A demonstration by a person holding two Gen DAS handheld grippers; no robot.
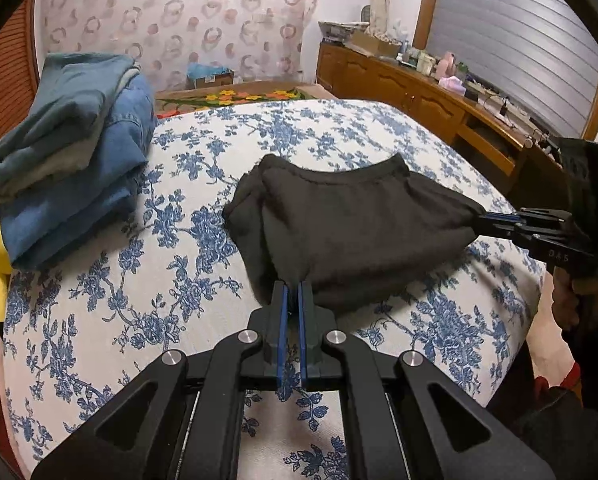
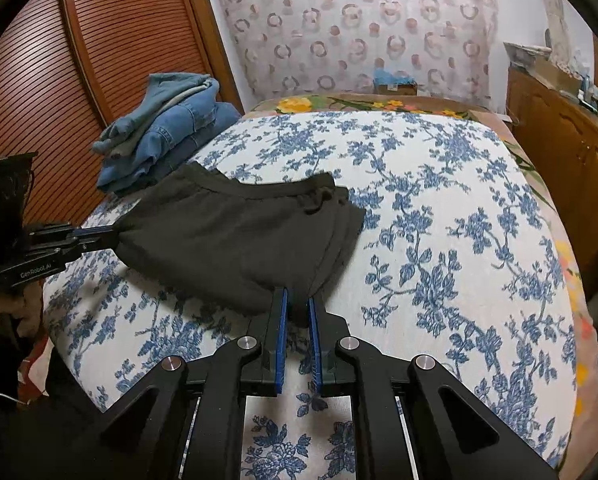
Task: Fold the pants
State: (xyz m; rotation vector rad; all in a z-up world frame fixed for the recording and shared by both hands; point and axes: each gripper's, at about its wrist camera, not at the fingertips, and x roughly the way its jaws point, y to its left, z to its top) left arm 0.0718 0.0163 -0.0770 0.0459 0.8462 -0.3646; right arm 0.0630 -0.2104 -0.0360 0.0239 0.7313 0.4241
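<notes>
"GenRobot.AI" on left tool (image 2: 117, 236) body; "DAS" on right tool (image 1: 479, 222) body.

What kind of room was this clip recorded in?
Most likely a home bedroom: a bed with a blue floral cover, folded denim clothes stacked on it, and a cluttered wooden dresser alongside.

The right gripper (image 2: 297, 300) pinched one corner of the black pants (image 2: 239, 232). The left gripper (image 2: 113, 236) pinched the other corner. The pants hung folded over the flowery bed (image 2: 439, 240). A pile of blue jeans (image 2: 167, 136) sat near the brown door (image 2: 111, 40).
</notes>
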